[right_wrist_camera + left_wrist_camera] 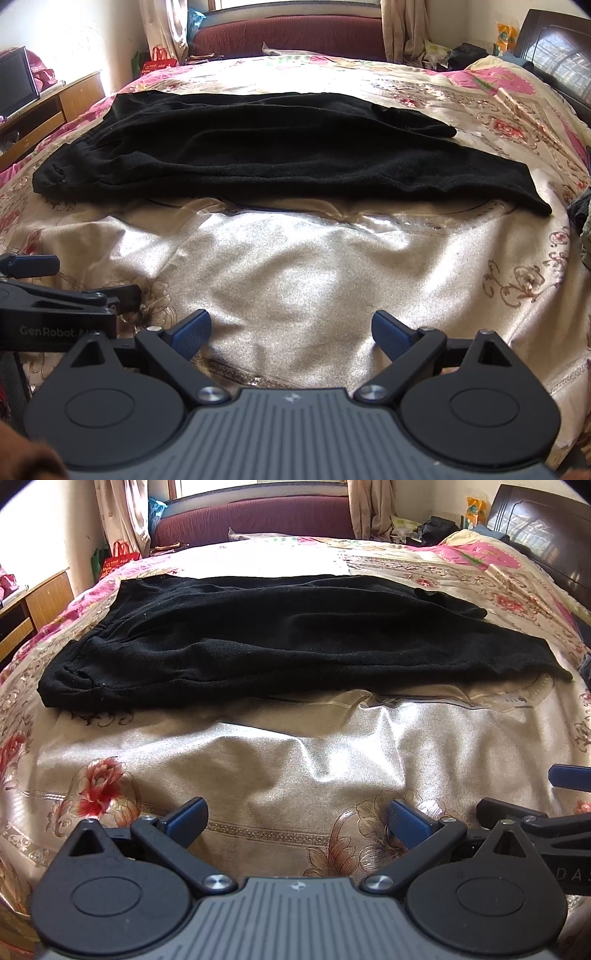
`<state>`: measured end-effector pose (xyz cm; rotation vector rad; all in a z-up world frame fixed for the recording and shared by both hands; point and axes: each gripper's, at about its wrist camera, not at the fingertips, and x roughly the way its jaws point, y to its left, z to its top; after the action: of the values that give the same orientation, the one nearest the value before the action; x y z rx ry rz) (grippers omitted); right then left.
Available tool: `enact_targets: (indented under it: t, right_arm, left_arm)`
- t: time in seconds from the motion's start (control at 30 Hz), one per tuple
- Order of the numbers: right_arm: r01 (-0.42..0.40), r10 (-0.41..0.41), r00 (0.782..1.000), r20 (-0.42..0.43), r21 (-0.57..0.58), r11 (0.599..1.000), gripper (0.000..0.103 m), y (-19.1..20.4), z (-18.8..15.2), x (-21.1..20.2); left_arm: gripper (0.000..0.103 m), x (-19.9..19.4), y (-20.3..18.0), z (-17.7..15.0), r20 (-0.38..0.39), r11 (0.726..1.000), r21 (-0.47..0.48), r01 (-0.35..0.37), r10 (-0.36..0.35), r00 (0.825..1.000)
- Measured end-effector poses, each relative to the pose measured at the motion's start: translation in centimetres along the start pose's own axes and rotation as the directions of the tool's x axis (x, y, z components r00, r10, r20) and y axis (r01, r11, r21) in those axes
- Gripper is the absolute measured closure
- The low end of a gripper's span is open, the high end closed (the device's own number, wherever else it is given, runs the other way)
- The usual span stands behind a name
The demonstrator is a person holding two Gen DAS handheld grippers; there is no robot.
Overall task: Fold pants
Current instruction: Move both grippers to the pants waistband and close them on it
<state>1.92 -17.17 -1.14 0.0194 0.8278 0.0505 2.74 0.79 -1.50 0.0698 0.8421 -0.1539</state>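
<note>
Black pants lie flat on the bed, well ahead of my two grippers. Their long way runs from side to side across the bed. The wide top part with the waist is on the left. The two legs point to the right. One leg lies nearer to me and reaches farther right. The other leg is behind it and ends sooner. The legs lie close together, partly one over the other.

My left gripper is wide open, with nothing between its blue pads. My right gripper is wide open too and holds nothing. Both hang low over the near part of the bed, side by side. Neither one touches the pants.

Under the pants is a shiny bedspread in gold and cream, with red and pink flowers on it. It has soft wrinkles in the bare part near me. Bright sun falls on it.

Past the bed is a dark red couch under a window with curtains. A wooden desk stands on the left. A dark wooden headboard is on the right.
</note>
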Motion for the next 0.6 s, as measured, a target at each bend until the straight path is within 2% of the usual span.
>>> enact_targets:
  t: [0.1, 0.3, 0.6]
  right_arm:
    - [-0.008, 0.008, 1.000, 0.001, -0.013, 1.000, 0.010, 0.2, 0.5, 0.1]
    - [-0.030, 0.031, 1.000, 0.003, -0.049, 0.998, 0.010, 0.9, 2.5, 1.1]
    - [-0.062, 0.062, 0.998, -0.006, -0.099, 0.993, 0.013, 2.1, 5.5, 3.7]
  left_arm:
    - [0.000, 0.3, 0.6, 0.4, -0.008, 0.999, -0.031, 0.017, -0.017, 1.000]
    - [0.000, 0.8, 1.3, 1.9, 0.015, 1.000, -0.006, -0.003, 0.003, 1.000]
    - [0.000, 2.8, 3.2, 4.1, 0.011, 0.999, -0.028, -0.016, 0.017, 1.000]
